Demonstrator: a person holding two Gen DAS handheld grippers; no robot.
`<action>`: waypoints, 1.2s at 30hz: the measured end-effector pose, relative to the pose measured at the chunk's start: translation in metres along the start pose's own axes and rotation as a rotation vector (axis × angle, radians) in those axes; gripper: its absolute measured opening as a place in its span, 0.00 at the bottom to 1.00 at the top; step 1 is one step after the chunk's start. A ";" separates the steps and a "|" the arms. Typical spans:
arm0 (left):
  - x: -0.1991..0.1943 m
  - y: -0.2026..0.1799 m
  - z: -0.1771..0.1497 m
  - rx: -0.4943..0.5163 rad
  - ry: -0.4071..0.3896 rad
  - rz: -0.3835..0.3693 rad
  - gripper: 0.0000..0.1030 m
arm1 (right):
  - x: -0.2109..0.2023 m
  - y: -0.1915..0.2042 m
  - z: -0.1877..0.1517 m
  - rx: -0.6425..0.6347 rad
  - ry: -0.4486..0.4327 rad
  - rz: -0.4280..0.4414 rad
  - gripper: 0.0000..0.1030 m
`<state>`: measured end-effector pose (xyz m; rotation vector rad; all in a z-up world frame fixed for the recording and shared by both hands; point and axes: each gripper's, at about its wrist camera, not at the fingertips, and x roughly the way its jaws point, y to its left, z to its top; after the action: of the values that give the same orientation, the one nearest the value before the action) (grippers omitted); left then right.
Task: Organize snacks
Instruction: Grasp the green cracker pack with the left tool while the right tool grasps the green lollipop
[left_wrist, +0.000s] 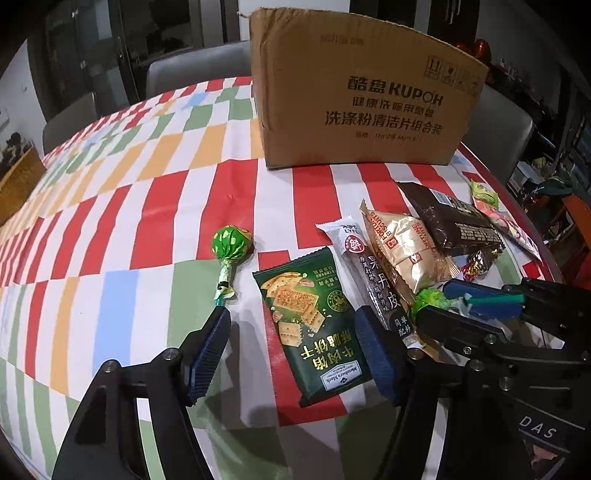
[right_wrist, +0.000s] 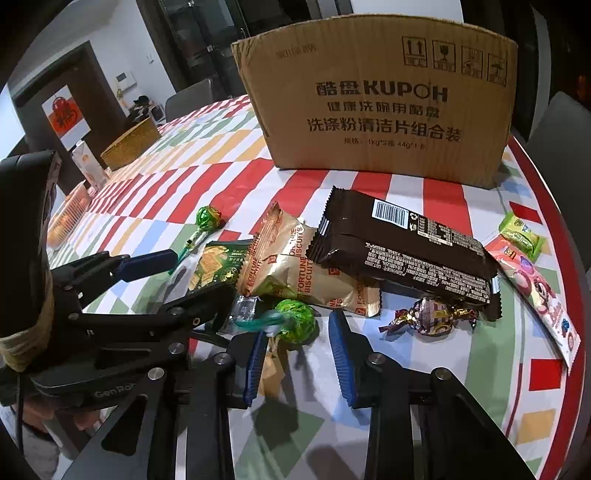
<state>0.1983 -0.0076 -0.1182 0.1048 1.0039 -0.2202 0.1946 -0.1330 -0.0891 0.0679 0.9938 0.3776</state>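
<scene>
From my right camera the green lollipop (right_wrist: 297, 320) between my fingers has a blurred stick. The green cracker packet (right_wrist: 218, 264) is half hidden behind my left gripper (right_wrist: 192, 273). The cardboard box (left_wrist: 365, 92) hides the table behind it.

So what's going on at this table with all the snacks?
A person is sorting snacks on a chequered tablecloth with a two-finger gripper in each hand. The left gripper stands open astride a flat green cracker packet, not squeezing it. The right gripper has a green foil-wrapped lollipop at its fingertips, jaws apart, no clear grip. Other packets lie in a pile before a brown cardboard box.
</scene>
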 end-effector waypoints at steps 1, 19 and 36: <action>0.001 0.000 0.001 -0.008 0.004 -0.002 0.66 | 0.001 0.000 0.000 0.001 0.001 0.001 0.32; 0.003 -0.014 -0.008 -0.011 0.011 0.004 0.43 | 0.000 -0.004 -0.003 0.021 -0.006 -0.007 0.27; -0.058 -0.012 -0.007 -0.052 -0.123 -0.008 0.40 | -0.037 0.002 -0.002 -0.003 -0.080 0.005 0.27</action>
<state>0.1590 -0.0104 -0.0726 0.0398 0.8867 -0.2051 0.1745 -0.1440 -0.0596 0.0826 0.9147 0.3781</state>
